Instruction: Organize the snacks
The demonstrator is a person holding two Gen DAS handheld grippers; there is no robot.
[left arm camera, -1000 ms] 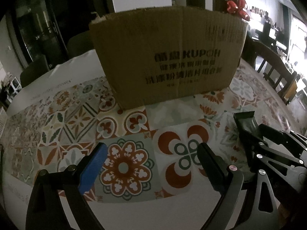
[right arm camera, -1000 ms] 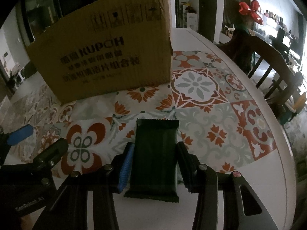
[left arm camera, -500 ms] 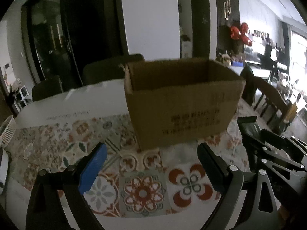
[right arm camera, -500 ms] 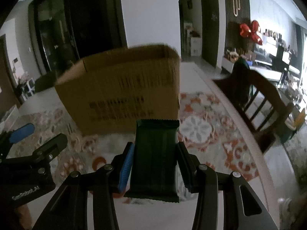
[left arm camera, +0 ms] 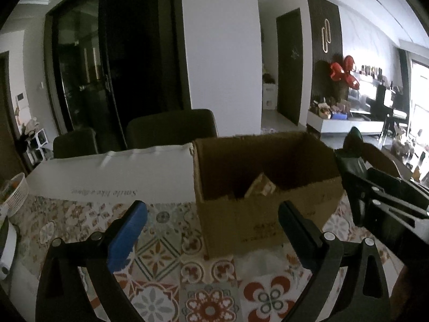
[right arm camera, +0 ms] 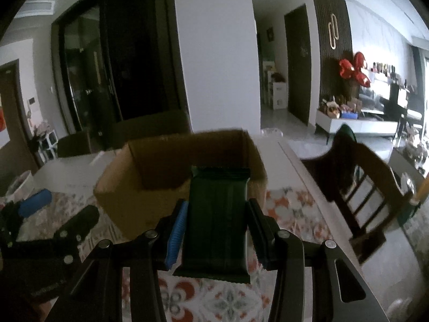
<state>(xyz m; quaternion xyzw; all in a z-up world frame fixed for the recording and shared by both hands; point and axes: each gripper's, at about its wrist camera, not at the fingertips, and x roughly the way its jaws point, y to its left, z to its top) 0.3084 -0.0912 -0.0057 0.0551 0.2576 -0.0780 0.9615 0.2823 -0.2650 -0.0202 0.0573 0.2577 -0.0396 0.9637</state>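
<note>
**Snack sorting: items at the open carton**

1. White woven basket (left arm camera: 16, 191) — far left edge of the table, contents unclear.
2. Patterned tile-print tablecloth (left arm camera: 161, 252) — covers the near table surface.
3. Left gripper (left arm camera: 211, 230) — jaws spread wide with nothing between them; raised above the cloth, pointing toward the carton front.
4. Open brown cardboard box (left arm camera: 241, 214) — upright on the cloth, flaps open; a pale tan packet (left arm camera: 261, 185) shows inside near the front wall.
5. Right gripper (right arm camera: 215, 228) — clamped on the dark green foil snack wrapper (right arm camera: 218, 214), pads pressing its two long edges. The wrapper's far end projects beyond the fingertips and overlaps the box's near rim at the right corner.
6. Dark wooden slat-back chair (right arm camera: 367, 182) — right of the table.
</note>
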